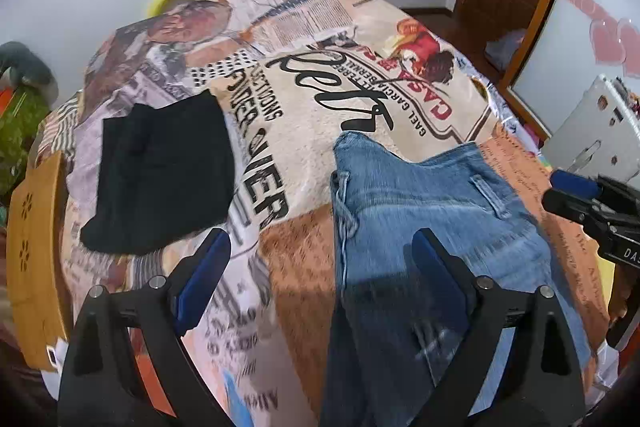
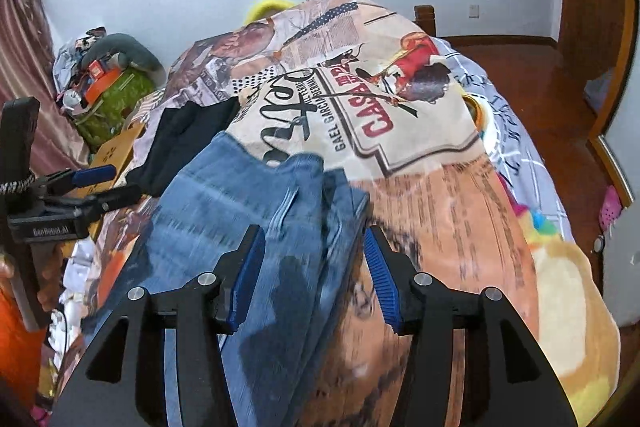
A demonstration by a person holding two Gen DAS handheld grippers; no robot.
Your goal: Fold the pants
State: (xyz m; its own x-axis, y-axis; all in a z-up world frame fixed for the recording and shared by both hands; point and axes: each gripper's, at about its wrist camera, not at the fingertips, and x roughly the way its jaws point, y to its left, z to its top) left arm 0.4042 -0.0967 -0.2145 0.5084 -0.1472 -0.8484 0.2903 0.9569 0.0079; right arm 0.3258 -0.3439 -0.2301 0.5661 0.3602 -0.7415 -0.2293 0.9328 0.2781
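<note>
Your faded blue denim pants (image 1: 420, 211) lie on the printed bedspread (image 1: 360, 87), seemingly folded lengthwise; crosswise folds remain. Left gripper (image 1: 320, 287) and right gripper (image 2: 314, 275) fingers spread, grasping nothing. Folded black garment (image 1: 160, 171) beside

My left gripper (image 1: 320, 283) points steeply down with its jaws spread wide and nothing between the pads. My right gripper (image 2: 314, 277) is tilted down too, jaws about half apart and gripping nothing, both side by side.
</note>
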